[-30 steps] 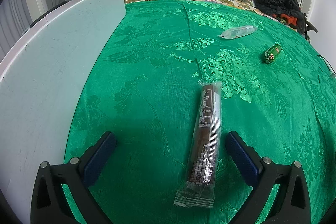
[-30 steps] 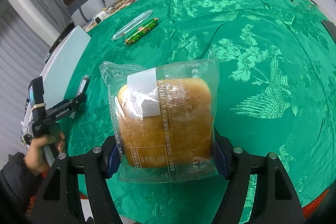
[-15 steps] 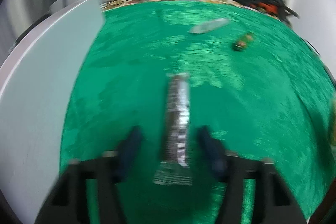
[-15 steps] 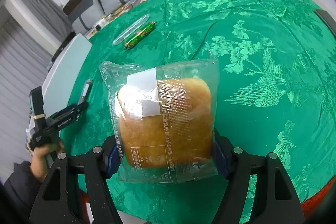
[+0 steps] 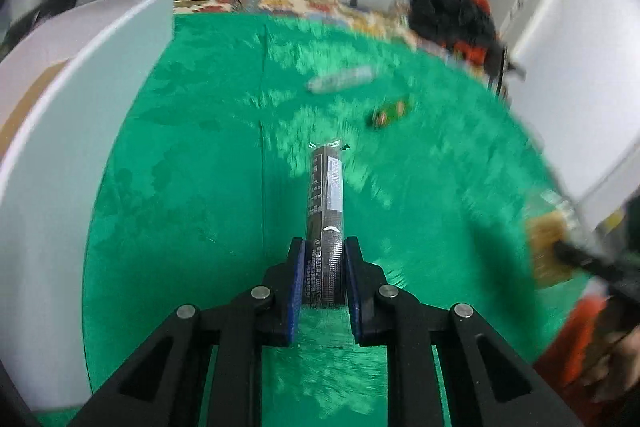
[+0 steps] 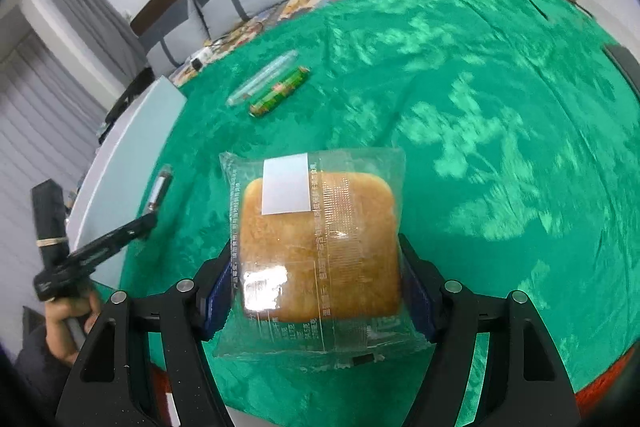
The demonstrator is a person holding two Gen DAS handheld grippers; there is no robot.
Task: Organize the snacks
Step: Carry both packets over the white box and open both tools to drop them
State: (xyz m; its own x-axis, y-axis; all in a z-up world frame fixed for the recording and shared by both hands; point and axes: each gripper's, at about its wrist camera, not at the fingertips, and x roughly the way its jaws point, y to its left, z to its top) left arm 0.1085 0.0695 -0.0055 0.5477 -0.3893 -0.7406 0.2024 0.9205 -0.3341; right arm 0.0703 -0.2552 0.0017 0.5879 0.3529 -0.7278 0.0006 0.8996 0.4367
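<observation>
the left hand-held gripper pinches a dark snack bar above the green cloth; the right hand-held gripper clamps a bagged bread. beyond lie a clear tube pack and green sausage stick (just beside each other), a pale board along the left.

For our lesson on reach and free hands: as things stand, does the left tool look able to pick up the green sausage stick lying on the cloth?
Probably not yet. The left tool is shut on the dark snack bar, so nothing more fits. The green sausage stick lies unobstructed farther across the green cloth.
</observation>
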